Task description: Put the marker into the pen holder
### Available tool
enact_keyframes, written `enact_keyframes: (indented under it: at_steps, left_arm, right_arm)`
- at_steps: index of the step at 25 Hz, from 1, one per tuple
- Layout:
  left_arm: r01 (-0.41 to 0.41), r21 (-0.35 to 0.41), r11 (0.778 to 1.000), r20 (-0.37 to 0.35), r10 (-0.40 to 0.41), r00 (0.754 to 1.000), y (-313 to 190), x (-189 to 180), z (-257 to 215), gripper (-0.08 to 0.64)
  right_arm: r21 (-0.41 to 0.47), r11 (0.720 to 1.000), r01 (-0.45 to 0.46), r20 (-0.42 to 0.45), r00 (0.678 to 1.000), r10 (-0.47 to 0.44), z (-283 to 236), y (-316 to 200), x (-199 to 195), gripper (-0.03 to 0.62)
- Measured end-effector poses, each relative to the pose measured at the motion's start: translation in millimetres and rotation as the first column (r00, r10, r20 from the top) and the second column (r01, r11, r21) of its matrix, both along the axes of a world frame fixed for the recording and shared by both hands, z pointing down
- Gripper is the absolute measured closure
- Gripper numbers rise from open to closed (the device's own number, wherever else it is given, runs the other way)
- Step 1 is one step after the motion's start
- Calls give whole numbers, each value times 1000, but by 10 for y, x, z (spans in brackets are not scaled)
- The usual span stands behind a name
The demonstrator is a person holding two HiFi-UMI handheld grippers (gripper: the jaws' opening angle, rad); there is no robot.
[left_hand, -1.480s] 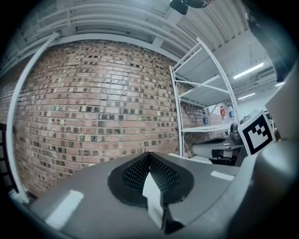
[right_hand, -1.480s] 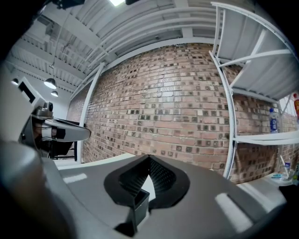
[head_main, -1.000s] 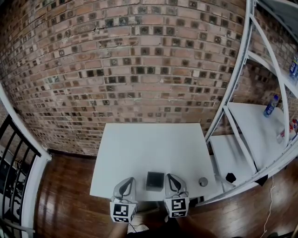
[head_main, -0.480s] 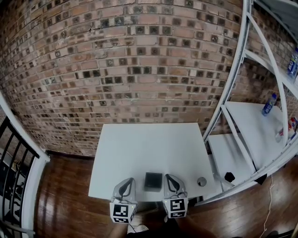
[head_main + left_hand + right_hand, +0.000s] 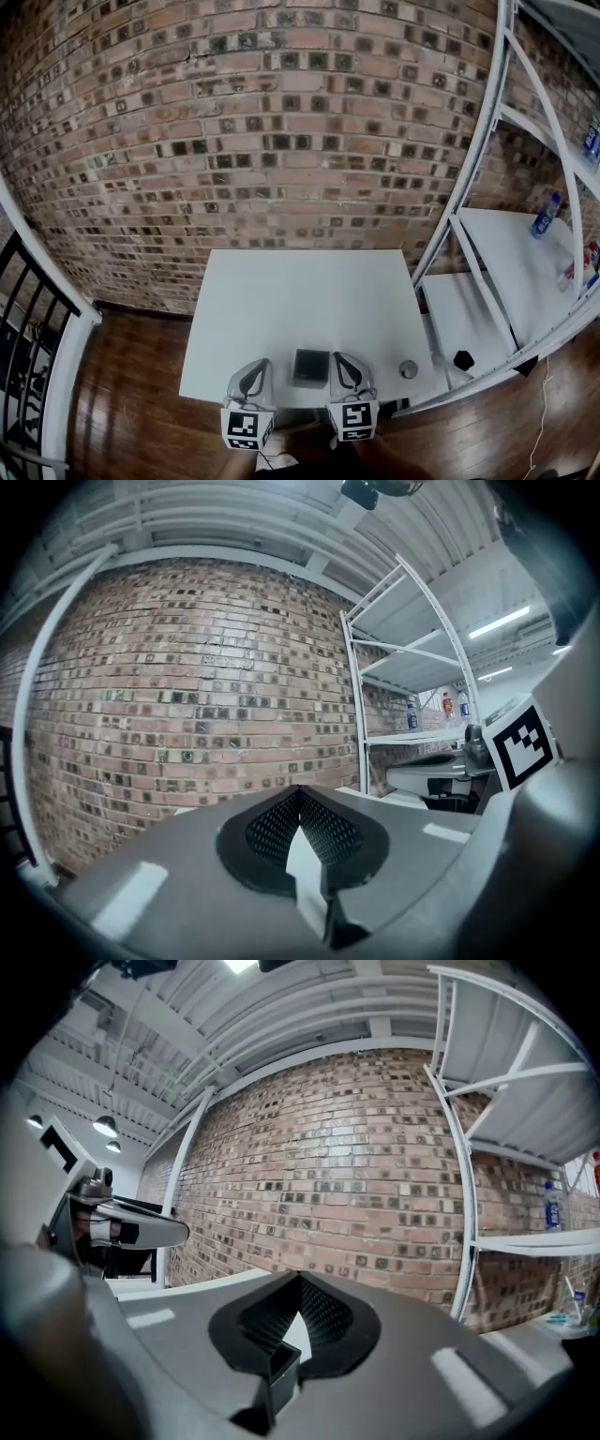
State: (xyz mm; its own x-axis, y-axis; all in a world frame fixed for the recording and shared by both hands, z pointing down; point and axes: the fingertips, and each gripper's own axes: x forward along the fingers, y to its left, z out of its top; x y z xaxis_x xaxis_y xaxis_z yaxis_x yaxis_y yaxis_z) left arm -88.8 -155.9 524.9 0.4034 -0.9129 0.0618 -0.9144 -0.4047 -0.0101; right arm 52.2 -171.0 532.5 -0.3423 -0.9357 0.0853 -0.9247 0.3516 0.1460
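Observation:
A dark square pen holder stands near the front edge of the white table. My left gripper rests just to the holder's left and my right gripper just to its right. Both are low at the table's front edge. In the left gripper view the left gripper has its jaws meeting at the tips with nothing between them. The right gripper looks the same in its own view. I cannot make out a marker for certain. A small round grey thing sits on the table right of the right gripper.
A brick wall rises behind the table. A white metal shelf rack stands at the right, with a small black object and a bottle on its shelves. A black railing is at the left, over a wooden floor.
The head view sways slightly. Both grippers and the pen holder keep their places.

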Motion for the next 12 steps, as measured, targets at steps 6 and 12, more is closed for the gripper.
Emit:
enact_keyframes:
  at_steps: [6,12]
  left_arm:
    - [1,3,1000,12,-1,1000,-15,-16,32,546]
    - [-2,0,1000,5,2,1000,-29,-17,33,546]
  right_arm:
    - [2,1000,-5,-1,1000,5,-5,-12,-2,591]
    - [10,1000,4,-6,1000,-4,-6,-21,-26,591]
